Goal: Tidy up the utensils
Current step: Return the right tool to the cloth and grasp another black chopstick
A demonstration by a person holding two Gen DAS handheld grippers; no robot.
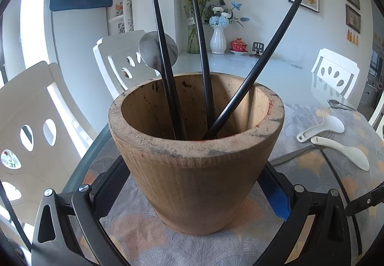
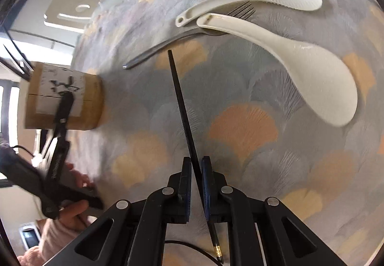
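Observation:
My left gripper (image 1: 192, 184) is shut on the wooden utensil holder (image 1: 196, 157), its fingers on both sides of the cup. The holder stands on the patterned cloth and has three black chopsticks (image 1: 204, 49) and a metal spoon (image 1: 156, 49) in it. My right gripper (image 2: 196, 167) is shut on a black chopstick (image 2: 182, 102), held above the cloth and pointing away. Two white rice paddles (image 2: 300, 69) and a metal fork (image 2: 168, 42) lie on the cloth beyond it. The holder (image 2: 64, 100) shows at the left of the right wrist view.
The round table carries a fan-patterned cloth (image 2: 240, 133). White chairs (image 1: 31, 121) stand around it. Vases with flowers (image 1: 217, 37) and a red tea set stand at the far side. Another metal spoon (image 1: 338, 104) lies at the cloth's far right edge.

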